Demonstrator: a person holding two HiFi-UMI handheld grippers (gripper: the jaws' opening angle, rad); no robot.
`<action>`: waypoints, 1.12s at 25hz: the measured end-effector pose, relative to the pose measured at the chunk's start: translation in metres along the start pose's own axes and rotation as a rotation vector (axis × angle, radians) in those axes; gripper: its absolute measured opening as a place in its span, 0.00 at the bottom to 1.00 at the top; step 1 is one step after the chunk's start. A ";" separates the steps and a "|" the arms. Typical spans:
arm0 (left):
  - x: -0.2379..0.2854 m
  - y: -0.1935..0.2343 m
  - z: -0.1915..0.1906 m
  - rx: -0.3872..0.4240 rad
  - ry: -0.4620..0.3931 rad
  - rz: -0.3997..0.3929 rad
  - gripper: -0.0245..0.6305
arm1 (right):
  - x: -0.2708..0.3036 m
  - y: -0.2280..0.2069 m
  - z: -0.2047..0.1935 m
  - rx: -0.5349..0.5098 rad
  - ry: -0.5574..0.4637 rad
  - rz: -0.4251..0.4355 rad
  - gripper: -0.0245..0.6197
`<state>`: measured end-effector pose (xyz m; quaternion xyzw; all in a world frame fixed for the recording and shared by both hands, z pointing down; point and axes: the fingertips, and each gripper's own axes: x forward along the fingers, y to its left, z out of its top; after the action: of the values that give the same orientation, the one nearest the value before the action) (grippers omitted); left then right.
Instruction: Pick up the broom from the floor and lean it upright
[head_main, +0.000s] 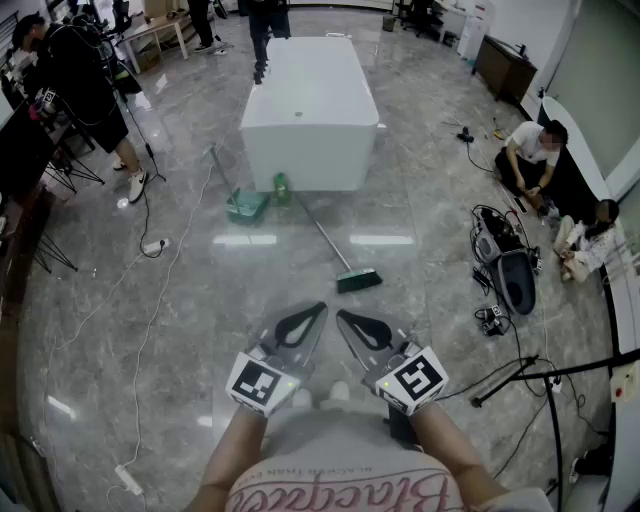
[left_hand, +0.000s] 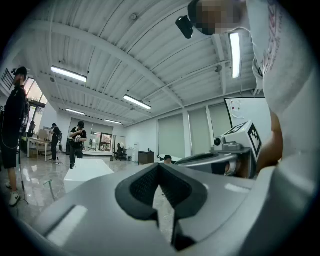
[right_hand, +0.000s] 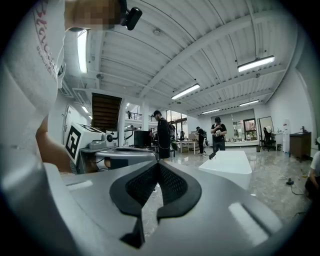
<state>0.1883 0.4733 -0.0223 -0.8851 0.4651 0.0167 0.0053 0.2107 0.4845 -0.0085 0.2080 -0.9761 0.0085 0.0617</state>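
While both grippers hover side by side at 6 o'clock in the head view, the left gripper (head_main: 321, 308) and right gripper (head_main: 342, 317) each show fingers pressed together, nothing between. Broom (head_main: 327, 240) lies flat on the grey floor (head_main: 200, 300) at 12 o'clock of them, well apart: green head at its 5 o'clock end, handle running to 11 o'clock toward the white block (head_main: 310, 110)
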 end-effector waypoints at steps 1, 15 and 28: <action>-0.001 -0.002 0.000 0.001 0.000 0.001 0.04 | -0.002 0.001 0.000 0.010 0.001 -0.001 0.04; -0.015 0.007 0.003 -0.006 0.001 0.030 0.04 | 0.010 0.014 0.001 0.021 0.006 0.030 0.04; -0.043 0.058 -0.017 -0.057 0.021 0.027 0.04 | 0.052 0.019 -0.006 0.034 0.009 -0.041 0.04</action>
<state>0.1163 0.4752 -0.0038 -0.8787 0.4763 0.0206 -0.0250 0.1570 0.4812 0.0046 0.2288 -0.9711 0.0248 0.0626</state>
